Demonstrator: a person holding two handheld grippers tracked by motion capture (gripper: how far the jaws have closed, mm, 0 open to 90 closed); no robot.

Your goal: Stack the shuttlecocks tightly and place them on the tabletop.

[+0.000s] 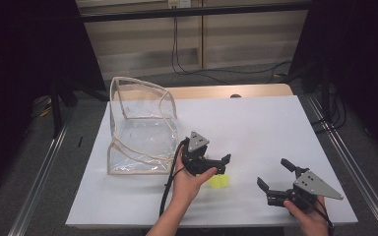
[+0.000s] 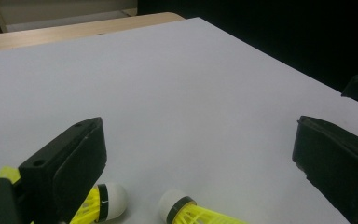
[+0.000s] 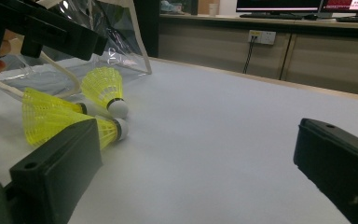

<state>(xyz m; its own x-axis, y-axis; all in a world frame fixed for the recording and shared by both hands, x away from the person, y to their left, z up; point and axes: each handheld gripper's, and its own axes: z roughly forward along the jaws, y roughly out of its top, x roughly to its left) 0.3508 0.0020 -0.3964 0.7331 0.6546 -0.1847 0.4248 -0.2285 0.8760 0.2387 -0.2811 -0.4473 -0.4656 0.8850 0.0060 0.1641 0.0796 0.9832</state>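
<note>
Yellow shuttlecocks (image 1: 220, 181) with white cork tips lie in a small cluster on the white table (image 1: 256, 123). In the right gripper view I see three of them (image 3: 100, 86), (image 3: 51, 100), (image 3: 74, 126). My left gripper (image 1: 223, 164) hovers just above and behind the cluster, jaws wide apart and empty. Its own view shows two shuttlecocks (image 2: 103, 204), (image 2: 191, 214) below the open left gripper (image 2: 198, 135). My right gripper (image 1: 274, 174) is open and empty at the front right, apart from the cluster, and in its own view this right gripper (image 3: 196, 135) points toward the shuttlecocks.
A clear plastic bag (image 1: 138, 123) with beige trim stands open on the table's left side, just behind the shuttlecocks; it also appears as the clear bag (image 3: 116, 37). Metal rails run along both sides of the table. Cabinets and cables lie beyond the far edge.
</note>
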